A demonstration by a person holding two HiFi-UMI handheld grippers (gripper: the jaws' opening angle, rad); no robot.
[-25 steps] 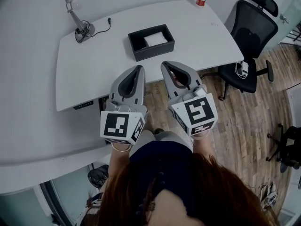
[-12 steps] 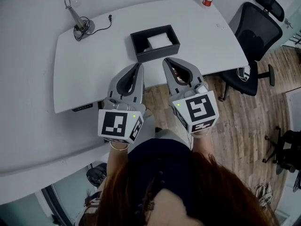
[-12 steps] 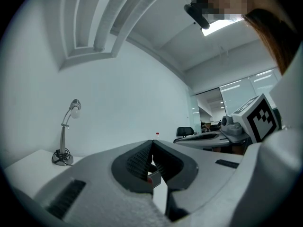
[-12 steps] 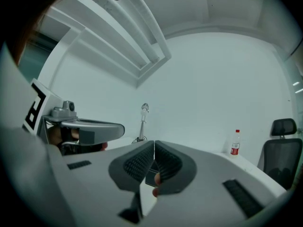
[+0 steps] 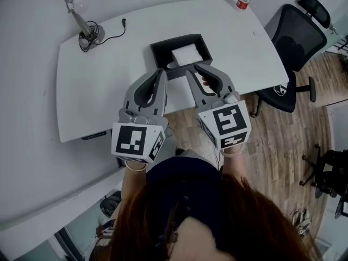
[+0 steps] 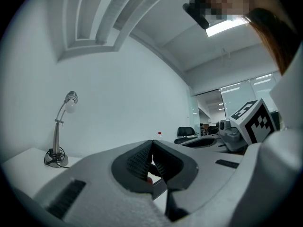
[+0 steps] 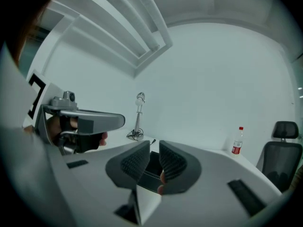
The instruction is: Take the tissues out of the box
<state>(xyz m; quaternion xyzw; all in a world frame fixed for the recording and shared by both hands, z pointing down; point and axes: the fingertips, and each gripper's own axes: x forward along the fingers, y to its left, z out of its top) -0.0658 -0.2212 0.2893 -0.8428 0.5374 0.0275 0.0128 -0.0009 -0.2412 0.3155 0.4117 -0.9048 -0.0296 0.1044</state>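
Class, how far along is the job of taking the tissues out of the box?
Done: nothing; the tissues lie inside the black box. In hand: both tools hover by the box's near edge, the left hand-held gripper shut and empty, the right hand-held gripper just opening its jaws, nothing between them. Left: grip the tissues and lift them out.

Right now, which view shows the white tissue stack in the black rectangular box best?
Head view: it looks down into the open black rectangular box, so the white tissue stack shows plainly. The right gripper view catches only a dark slice of the box, no tissues. The left gripper view shows no tissues either.
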